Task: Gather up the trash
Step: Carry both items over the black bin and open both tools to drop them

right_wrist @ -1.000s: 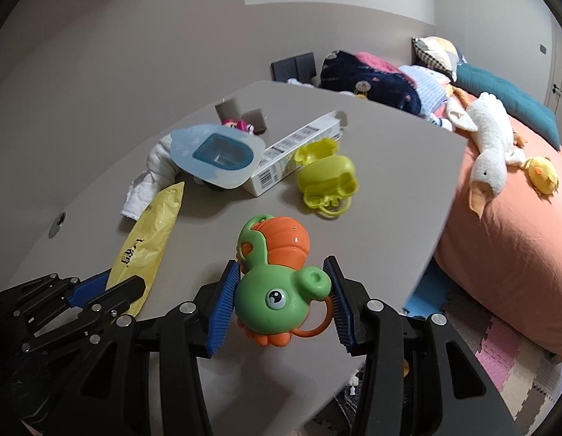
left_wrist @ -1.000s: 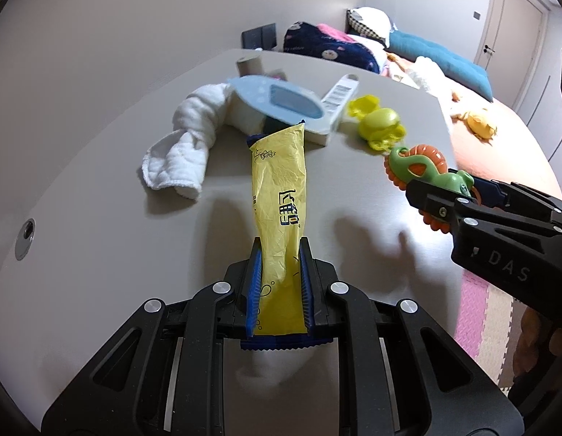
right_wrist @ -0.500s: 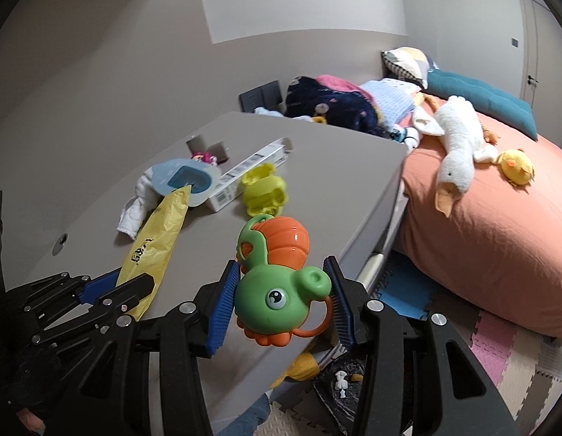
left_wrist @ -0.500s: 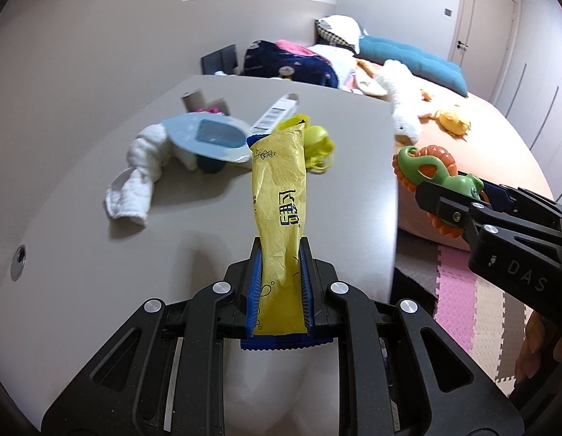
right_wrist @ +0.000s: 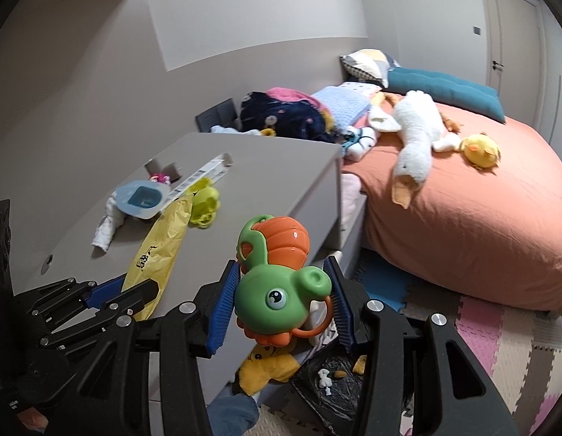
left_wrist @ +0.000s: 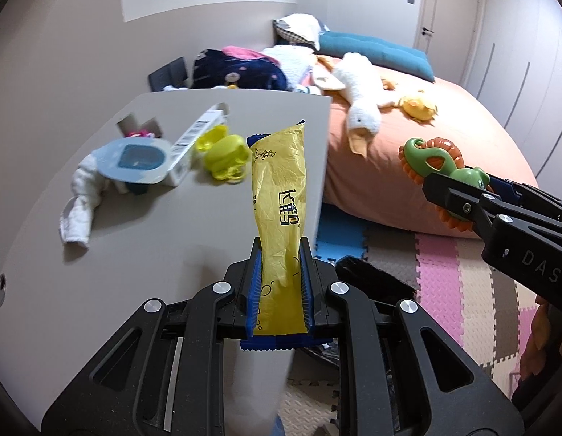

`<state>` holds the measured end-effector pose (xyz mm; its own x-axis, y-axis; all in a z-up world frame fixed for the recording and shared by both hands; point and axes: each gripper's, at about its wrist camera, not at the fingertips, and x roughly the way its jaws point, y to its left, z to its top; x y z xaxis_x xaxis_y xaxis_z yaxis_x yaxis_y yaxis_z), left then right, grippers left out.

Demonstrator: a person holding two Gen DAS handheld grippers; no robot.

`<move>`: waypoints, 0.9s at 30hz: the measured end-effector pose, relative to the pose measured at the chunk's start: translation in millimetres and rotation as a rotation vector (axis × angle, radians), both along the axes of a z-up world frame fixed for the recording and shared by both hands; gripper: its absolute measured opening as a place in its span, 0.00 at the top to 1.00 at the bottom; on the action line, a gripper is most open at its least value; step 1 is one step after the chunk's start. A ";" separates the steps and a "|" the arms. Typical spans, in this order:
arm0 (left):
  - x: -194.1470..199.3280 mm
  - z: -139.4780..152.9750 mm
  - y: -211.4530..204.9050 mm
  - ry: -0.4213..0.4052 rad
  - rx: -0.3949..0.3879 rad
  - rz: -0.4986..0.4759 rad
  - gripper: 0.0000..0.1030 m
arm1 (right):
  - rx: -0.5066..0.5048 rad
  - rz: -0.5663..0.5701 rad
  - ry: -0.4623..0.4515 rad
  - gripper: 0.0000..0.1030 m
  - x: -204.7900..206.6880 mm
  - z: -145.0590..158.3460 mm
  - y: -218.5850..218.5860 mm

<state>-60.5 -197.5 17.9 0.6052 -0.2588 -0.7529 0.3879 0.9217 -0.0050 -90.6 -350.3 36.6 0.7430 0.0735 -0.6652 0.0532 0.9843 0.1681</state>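
Observation:
My left gripper (left_wrist: 280, 254) is shut on the lower end of a long yellow snack wrapper (left_wrist: 279, 181), which sticks up over the grey table's right edge (left_wrist: 319, 196). My right gripper (right_wrist: 281, 263) is shut on a green toy snail with an orange shell (right_wrist: 277, 290), held in the air beyond the table's corner. The left wrist view shows that toy (left_wrist: 431, 156) at the right. In the right wrist view, the left gripper (right_wrist: 110, 290) and wrapper (right_wrist: 161, 239) sit at the lower left. A black trash bag (right_wrist: 332, 381) lies open on the floor below both grippers.
On the table (right_wrist: 281, 167) lie a white cloth (left_wrist: 81, 196), a blue-lidded tub (left_wrist: 135, 160), a white box (left_wrist: 194, 138) and a yellow toy (left_wrist: 223, 154). An orange bed (right_wrist: 480, 218) holds a plush goose (right_wrist: 415, 134). A yellow plush (right_wrist: 266, 367) and foam mats (left_wrist: 462, 283) cover the floor.
Both grippers have moved right, off the tabletop and past its edge, keeping their hold. The table items have receded to the left, and the floor and trash bag have come into view.

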 end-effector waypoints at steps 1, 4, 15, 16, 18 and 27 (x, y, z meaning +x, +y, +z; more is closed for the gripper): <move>-0.1 0.3 -4.2 0.000 0.001 -0.008 0.82 | 0.001 -0.008 -0.001 0.52 -1.8 0.1 -4.0; -1.3 0.9 -17.0 -0.001 0.001 -0.033 0.82 | 0.006 -0.035 -0.004 0.52 -9.1 0.0 -17.5; -10.0 -2.5 -66.6 0.010 0.006 -0.133 0.82 | 0.015 -0.135 -0.003 0.52 -27.5 -1.4 -66.3; -10.8 -2.9 -71.6 0.012 0.006 -0.143 0.82 | 0.016 -0.144 -0.003 0.52 -28.7 -1.6 -70.1; -11.9 -3.8 -81.2 0.015 0.006 -0.161 0.82 | 0.015 -0.157 -0.002 0.52 -31.1 -1.6 -76.7; -14.9 -9.6 -115.4 0.038 0.007 -0.239 0.82 | 0.017 -0.240 0.007 0.52 -45.0 -6.0 -113.2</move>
<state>-75.4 -312.9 8.3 0.4990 -0.3858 -0.7760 0.5944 0.8040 -0.0175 -135.6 -463.5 30.6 0.7358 -0.0939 -0.6706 0.2868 0.9404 0.1830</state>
